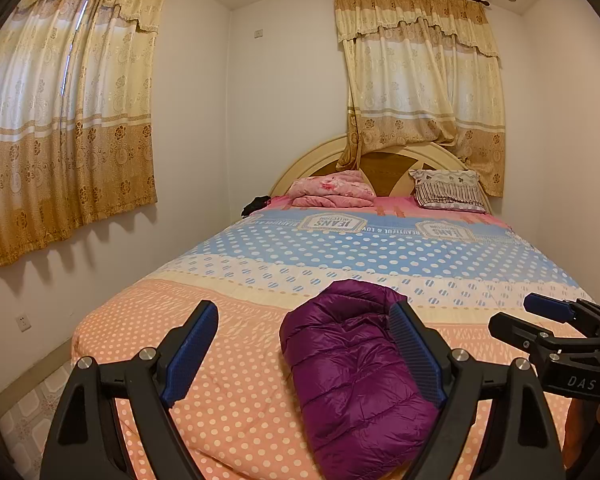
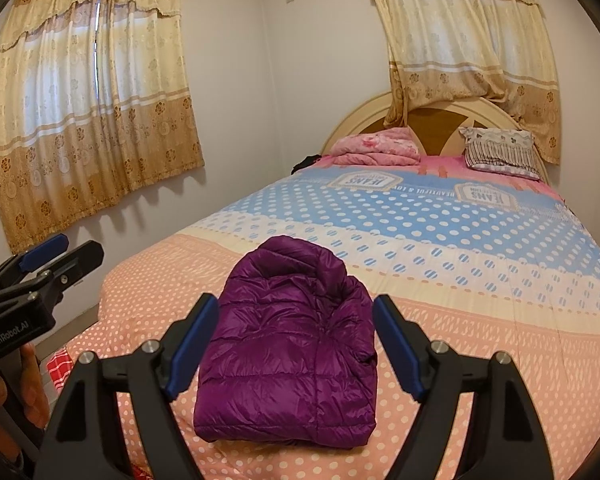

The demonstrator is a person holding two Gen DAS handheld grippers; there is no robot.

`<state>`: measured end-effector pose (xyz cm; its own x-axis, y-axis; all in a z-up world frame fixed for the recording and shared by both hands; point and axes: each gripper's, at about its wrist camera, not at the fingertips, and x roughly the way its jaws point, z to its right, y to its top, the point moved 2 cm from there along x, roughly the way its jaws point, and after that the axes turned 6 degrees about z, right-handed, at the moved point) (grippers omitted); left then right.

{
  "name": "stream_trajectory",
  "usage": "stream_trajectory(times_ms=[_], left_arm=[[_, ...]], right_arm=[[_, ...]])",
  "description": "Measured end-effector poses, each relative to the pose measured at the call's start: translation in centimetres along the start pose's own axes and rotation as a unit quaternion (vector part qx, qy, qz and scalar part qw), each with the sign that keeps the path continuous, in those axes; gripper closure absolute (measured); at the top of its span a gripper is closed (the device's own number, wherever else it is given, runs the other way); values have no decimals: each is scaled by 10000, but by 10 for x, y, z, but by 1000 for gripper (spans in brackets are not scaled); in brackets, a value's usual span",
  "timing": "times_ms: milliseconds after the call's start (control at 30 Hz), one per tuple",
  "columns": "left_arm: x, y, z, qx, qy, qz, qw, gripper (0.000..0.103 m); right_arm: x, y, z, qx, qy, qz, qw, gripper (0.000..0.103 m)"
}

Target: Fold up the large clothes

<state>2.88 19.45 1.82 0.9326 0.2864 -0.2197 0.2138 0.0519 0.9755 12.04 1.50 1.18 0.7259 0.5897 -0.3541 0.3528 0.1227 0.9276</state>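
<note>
Bedspread [image 1: 380, 248] badges, upside down: "JEANS", with a strip reading "BEAUTIFUL & LOV…". Right gripper [image 1: 572, 344] body: "DAS". Left gripper [image 2: 40, 280] body in the right view: "GenRobot.AI".

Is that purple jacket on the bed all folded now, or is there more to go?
The purple jacket already lies as a compact folded bundle on the bed. Nothing is in hand: left gripper and right gripper are open, apart from it. No other unfolded clothing shows.
</note>
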Motion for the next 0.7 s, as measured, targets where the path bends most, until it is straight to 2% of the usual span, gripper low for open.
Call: stream_trajectory(times_ms=[700], left_arm=[[0, -5, 1, -5, 145, -22, 9999, 15]], right_arm=[[-4, -3, 3, -75, 33, -1, 10000, 21]])
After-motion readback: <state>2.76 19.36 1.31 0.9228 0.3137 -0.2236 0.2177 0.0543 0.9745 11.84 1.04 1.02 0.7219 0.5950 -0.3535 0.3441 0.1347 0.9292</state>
